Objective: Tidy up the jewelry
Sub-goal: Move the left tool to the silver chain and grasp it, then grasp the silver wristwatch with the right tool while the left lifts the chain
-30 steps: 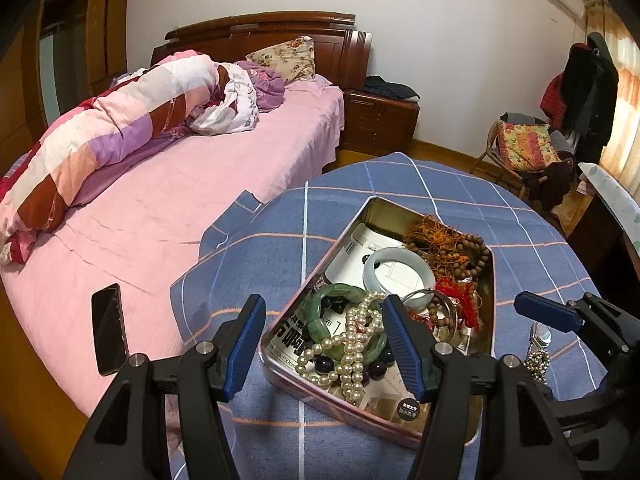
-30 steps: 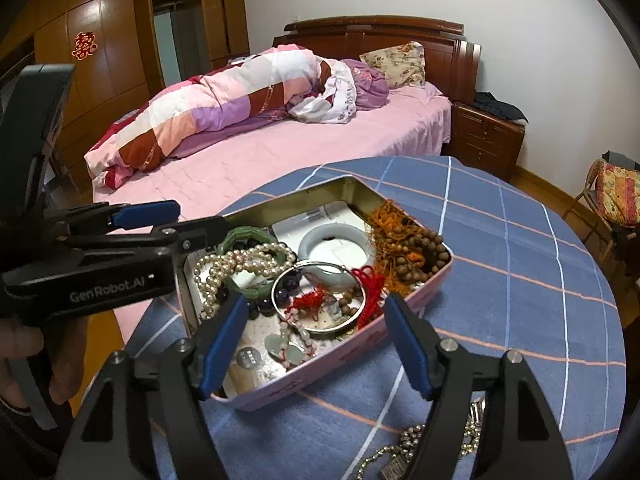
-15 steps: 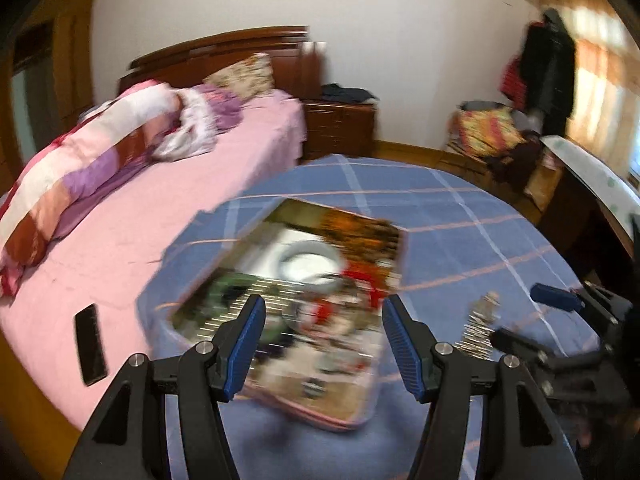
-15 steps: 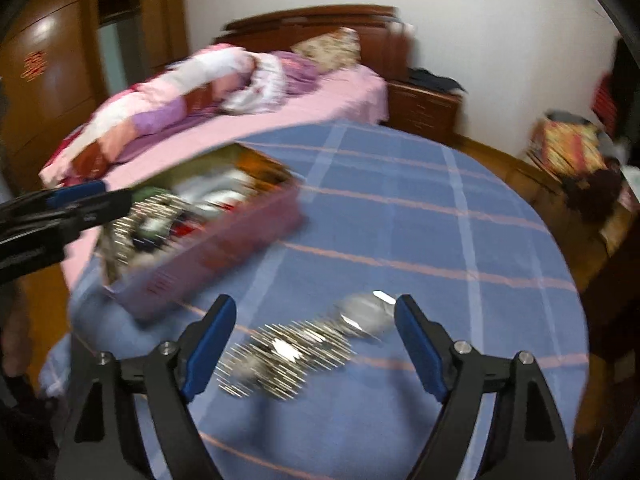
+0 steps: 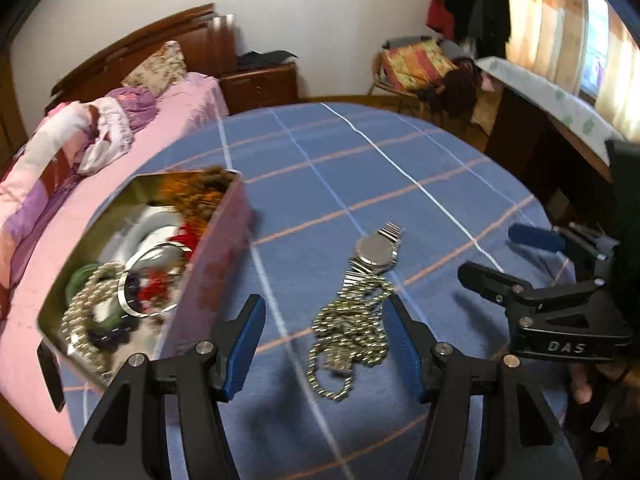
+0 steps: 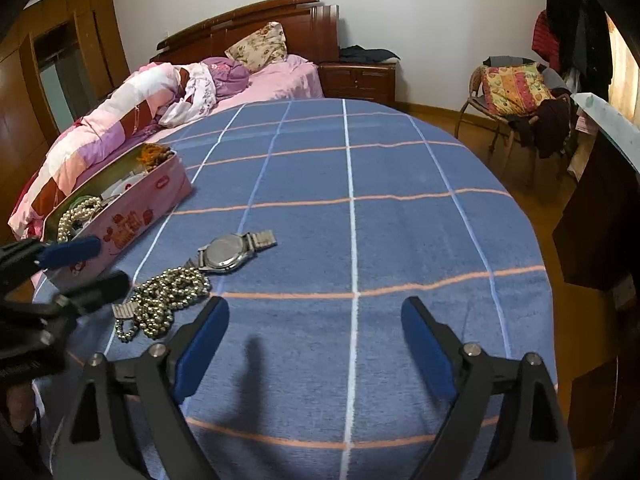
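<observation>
A: Where's the loose jewelry?
B: The steel wristwatch (image 6: 229, 253) and tangled bead chain (image 6: 168, 300) lie on your blue checked tablecloth (image 6: 400, 240), beside the pink tin (image 6: 132, 216).
A: Grippers?
B: Your left gripper (image 5: 324, 346) is spread wide above the chain; your right gripper's (image 6: 314, 344) jaws are opening, with nothing between them.

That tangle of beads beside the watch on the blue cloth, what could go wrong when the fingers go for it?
1. The bead chain lies heaped on the watch strap, so lifting one may drag the other.
2. Loose loops could slip from the open left gripper.
3. The tin stands near the table edge by the bed, so a nudge might tip it.
</observation>
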`<action>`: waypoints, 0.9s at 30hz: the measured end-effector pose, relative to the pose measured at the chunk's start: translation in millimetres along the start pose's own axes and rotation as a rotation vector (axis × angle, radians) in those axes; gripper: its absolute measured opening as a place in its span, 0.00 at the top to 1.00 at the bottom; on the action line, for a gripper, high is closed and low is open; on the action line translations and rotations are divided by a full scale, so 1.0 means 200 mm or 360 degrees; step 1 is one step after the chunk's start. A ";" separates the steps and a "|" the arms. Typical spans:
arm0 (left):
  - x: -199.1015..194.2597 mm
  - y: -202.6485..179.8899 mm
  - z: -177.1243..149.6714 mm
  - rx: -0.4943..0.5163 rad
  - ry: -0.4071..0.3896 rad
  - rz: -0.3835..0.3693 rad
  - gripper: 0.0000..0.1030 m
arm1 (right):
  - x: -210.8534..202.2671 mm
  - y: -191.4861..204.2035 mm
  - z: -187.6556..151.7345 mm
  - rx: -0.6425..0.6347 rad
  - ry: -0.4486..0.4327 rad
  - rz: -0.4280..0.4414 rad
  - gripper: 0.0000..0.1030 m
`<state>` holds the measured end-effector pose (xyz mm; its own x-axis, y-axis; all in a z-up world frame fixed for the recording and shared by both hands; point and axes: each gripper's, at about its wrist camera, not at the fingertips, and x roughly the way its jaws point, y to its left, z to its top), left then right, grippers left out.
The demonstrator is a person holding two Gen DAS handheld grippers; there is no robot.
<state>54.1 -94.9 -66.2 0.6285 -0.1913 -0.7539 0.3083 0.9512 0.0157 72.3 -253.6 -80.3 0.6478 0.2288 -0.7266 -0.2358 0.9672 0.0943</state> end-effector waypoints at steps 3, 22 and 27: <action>0.07 -0.04 0.00 0.0053 0.0047 -0.0018 0.41 | 0.00 -0.03 -0.01 0.0024 -0.0009 0.0005 0.12; -0.30 0.13 0.08 -0.0050 -0.0337 -0.0004 0.96 | 0.03 0.08 0.06 -0.0076 0.0045 0.0030 0.12; -0.24 0.22 0.09 -0.0114 -0.0308 0.0092 0.96 | 0.14 0.21 0.14 -0.0085 0.0137 0.0023 0.13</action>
<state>50.0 -48.7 -17.1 0.7712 -0.1721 -0.6128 0.2203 0.9754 0.0033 100.1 -203.6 -77.1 0.5802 0.2301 -0.7813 -0.2845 0.9561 0.0703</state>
